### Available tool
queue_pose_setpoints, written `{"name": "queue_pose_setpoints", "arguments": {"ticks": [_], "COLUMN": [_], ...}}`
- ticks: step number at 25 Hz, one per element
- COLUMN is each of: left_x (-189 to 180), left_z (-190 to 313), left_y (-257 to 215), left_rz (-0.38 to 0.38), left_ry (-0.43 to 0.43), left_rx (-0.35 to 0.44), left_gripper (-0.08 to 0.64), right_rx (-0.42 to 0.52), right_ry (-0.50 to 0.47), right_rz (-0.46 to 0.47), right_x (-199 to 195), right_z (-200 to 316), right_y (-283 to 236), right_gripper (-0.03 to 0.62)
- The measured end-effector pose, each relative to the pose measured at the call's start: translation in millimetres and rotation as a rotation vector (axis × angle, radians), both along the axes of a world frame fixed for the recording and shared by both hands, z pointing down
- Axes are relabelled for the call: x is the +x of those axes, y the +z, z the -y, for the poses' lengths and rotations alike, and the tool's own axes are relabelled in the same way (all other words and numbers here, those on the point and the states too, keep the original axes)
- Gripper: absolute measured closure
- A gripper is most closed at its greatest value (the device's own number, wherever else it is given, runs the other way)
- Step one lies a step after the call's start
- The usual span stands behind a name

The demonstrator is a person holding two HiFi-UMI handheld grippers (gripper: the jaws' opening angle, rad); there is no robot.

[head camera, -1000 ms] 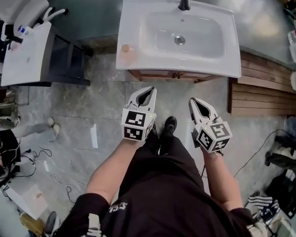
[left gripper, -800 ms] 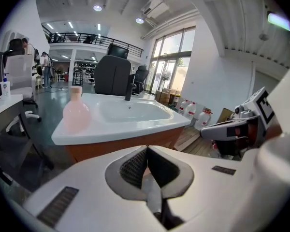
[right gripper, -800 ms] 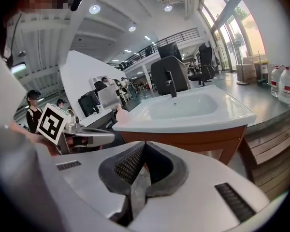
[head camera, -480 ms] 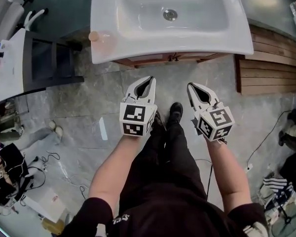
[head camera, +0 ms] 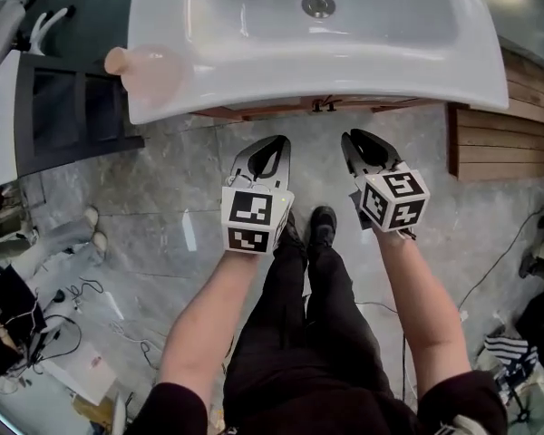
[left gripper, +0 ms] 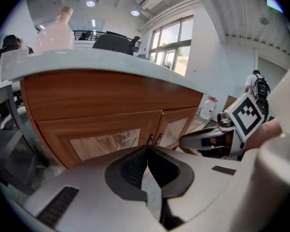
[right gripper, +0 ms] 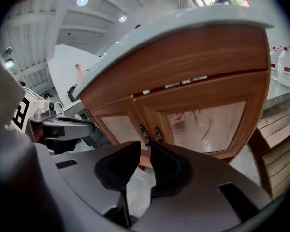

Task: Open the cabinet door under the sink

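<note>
Glossy, smooth white glaze on the sink (head camera: 254, 62). Warm brown wood with a smooth satin finish on the cabinet (left gripper: 101, 98); pale, marbled, faintly shiny panels (right gripper: 208, 124) set in it, and small dark knobs (right gripper: 158, 134) that look like metal. Grey stone-look floor (head camera: 163, 207), smooth, with a dull sheen. Bare wooden slats (head camera: 508, 139), visibly grained. Matt pale grey plastic on the left hand-held gripper (left gripper: 146, 150), with black ribbed rubbery pads (left gripper: 131, 166) and matt black-and-white print on its cube (head camera: 249, 220). Black matt cloth trousers (head camera: 299, 333). Pinkish, plastic-looking bottle (head camera: 150, 66), softly glossy.
</note>
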State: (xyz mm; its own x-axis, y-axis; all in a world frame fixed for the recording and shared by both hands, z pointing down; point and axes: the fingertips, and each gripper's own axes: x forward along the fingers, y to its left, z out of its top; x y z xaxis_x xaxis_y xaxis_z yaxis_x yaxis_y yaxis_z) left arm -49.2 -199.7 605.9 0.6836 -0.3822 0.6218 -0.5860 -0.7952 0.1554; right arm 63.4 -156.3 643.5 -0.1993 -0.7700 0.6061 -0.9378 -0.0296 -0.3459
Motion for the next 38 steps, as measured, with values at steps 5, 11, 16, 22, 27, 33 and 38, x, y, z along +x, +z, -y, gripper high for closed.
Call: {"name": "queue_pose_setpoints", "arguments": {"ticks": [5, 11, 16, 22, 27, 33, 38], "left_x": [8.1, 11.1, 7.7, -1.8, 3.7, 6.7, 24.3], "left_z": [12.8, 21.7, 24.9, 25.7, 19.7, 16.9, 8.6], "left_y": [39.8, 68.5, 75.9, 74.8, 74.4, 78.7, 59.4], "left_rz": [-0.021, -0.009, -0.011, -0.018, -0.036, -0.038, -0.092], "left_ry": [-0.011, 0.021, 0.013, -0.059, -0.062, -0.015, 0.134], "left_rx": [-0.001, 0.015, 0.017, -0.020, -0.022, 0.011, 0.084], "left_gripper": [0.543, 0.543, 0.543, 0.543, 0.543, 0.543, 0.540], "right_rx": [-0.010, -0.014, -0.005, -0.030, -0.031, -0.021, -0.014], "right_ry": [0.001, 0.064, 0.104, 0.135, 0.080, 0.051, 0.022], "right_rz": [-0.029, -0.012, 0.005, 0.045, -0.024, -0.089, -0.102], "right_x": [7.1, 9.8, 10.3, 11.5, 9.8, 5.7, 1.9], "right_z": [28.7, 53.1, 58.6, 61.7, 60.3, 55.0, 45.9], "right_y": [55.0, 93.3, 100.6, 106.7, 104.9, 102.5, 101.3], "right_gripper": [0.488, 0.465, 0.465, 0.480, 0.482, 0.492, 0.494]}}
